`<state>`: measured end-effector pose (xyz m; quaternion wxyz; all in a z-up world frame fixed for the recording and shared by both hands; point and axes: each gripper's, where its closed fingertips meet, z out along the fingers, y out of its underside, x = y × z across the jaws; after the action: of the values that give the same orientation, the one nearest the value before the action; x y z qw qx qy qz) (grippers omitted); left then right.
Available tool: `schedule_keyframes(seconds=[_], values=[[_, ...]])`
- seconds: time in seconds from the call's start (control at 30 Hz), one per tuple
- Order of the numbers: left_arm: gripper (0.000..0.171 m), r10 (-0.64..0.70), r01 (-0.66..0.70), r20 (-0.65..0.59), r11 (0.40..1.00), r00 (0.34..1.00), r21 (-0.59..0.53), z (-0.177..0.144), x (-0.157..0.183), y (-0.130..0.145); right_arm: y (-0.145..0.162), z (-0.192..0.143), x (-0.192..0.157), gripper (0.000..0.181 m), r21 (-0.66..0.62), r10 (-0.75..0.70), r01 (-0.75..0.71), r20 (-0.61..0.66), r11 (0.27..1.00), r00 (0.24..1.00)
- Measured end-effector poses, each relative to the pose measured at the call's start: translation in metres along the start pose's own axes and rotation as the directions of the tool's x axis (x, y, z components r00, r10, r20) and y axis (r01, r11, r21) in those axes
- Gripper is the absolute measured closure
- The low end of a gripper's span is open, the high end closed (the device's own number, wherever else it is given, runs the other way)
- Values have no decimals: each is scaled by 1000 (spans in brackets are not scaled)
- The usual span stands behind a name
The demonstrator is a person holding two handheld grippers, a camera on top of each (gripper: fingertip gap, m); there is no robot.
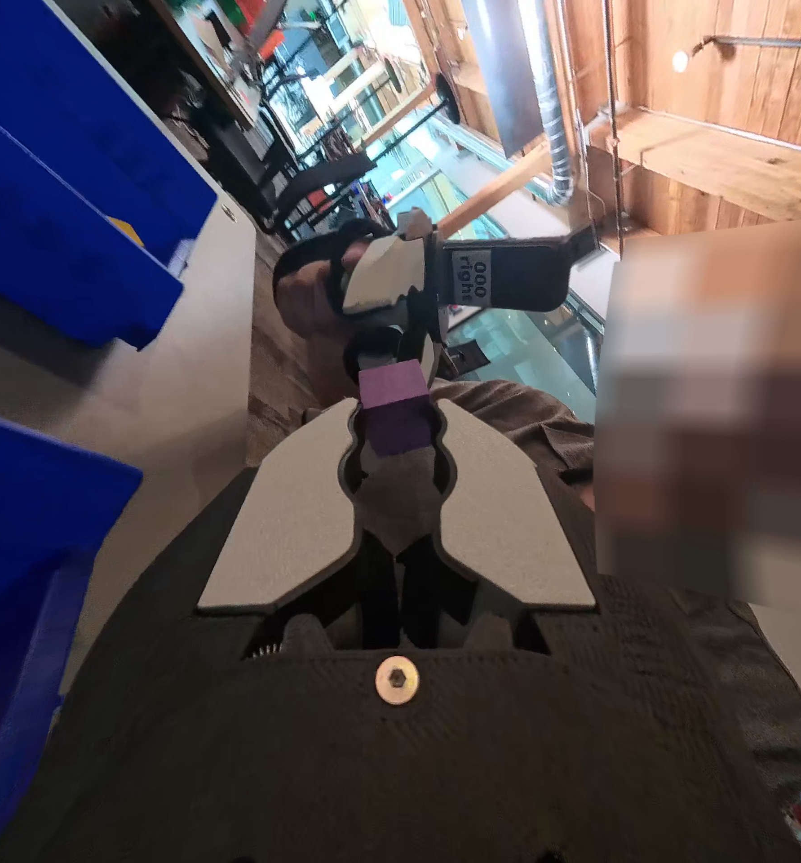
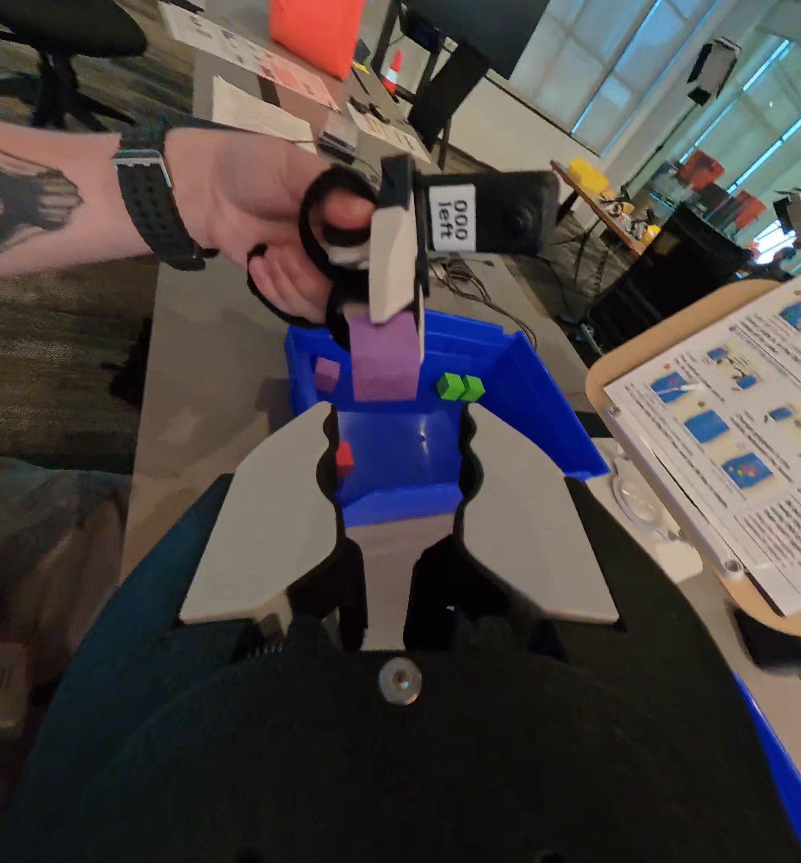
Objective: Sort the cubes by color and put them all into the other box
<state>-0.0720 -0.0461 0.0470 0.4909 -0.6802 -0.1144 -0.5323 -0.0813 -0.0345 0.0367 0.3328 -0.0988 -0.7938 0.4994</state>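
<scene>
Left wrist view: the camera is tipped upward, toward a wooden ceiling and a silver duct. The left gripper [image 1: 396, 420] fills the lower half, with grey fingers [image 1: 291, 513] on a black body. Its tips are closed on a purple cube [image 1: 394, 413], which sits between them. Just beyond the cube, the right gripper [image 1: 389, 359] points back toward the camera, held in a person's hand [image 1: 309, 299], and its tips reach the far side of the cube. Whether they touch the cube cannot be told here. Blue bins [image 1: 62, 187] run along the left edge on a pale table [image 1: 155, 397]. A blurred patch covers the right side.

Right wrist view: the right gripper [image 2: 400, 415] is in the foreground, its fingers spread wide apart and holding nothing. Just beyond its tips, the left gripper [image 2: 396, 322] hangs point down from a hand [image 2: 249, 219] that wears a dark wristband [image 2: 155, 205]. It clamps the purple cube [image 2: 384, 364] from above. The cube hangs in the air over a blue bin [image 2: 529, 406] on the grey table [image 2: 193, 373]. In the bin lie a smaller purple cube [image 2: 327, 373] to the left, two green cubes [image 2: 460, 387] side by side to the right, and a red cube [image 2: 344, 460] nearer, partly hidden behind the right gripper's left finger. A board with illustrated instruction sheets [image 2: 739, 429] stands to the right.
</scene>
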Motion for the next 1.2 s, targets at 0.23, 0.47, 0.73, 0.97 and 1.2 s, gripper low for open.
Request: schedule_keyframes(seconds=[0.23, 0.47, 0.73, 0.97, 1.2], values=[[144, 2, -3, -50, 1000, 999, -30, 13, 5, 4, -14, 5, -12, 153, 40, -11, 9, 39, 999, 999], [115, 144, -178, 209, 971, 967, 159, -18, -7, -41, 9, -31, 40, 153, -100, -37, 27, -93, 995, 995], [136, 354, -669, 790, 737, 502, 95, -89, 1, -73, 193, -137, 155, 153, -754, 210, -369, -303, 543, 930], [131, 438, -852, 897, 493, 68, -176, -96, 12, -69, 284, -172, 146, 153, -922, 297, -373, -329, 105, 896], [128, 380, -815, 916, 486, -130, -317, -124, 2, -72, 315, -194, 112, 152, -933, 391, -344, -356, -103, 849]])
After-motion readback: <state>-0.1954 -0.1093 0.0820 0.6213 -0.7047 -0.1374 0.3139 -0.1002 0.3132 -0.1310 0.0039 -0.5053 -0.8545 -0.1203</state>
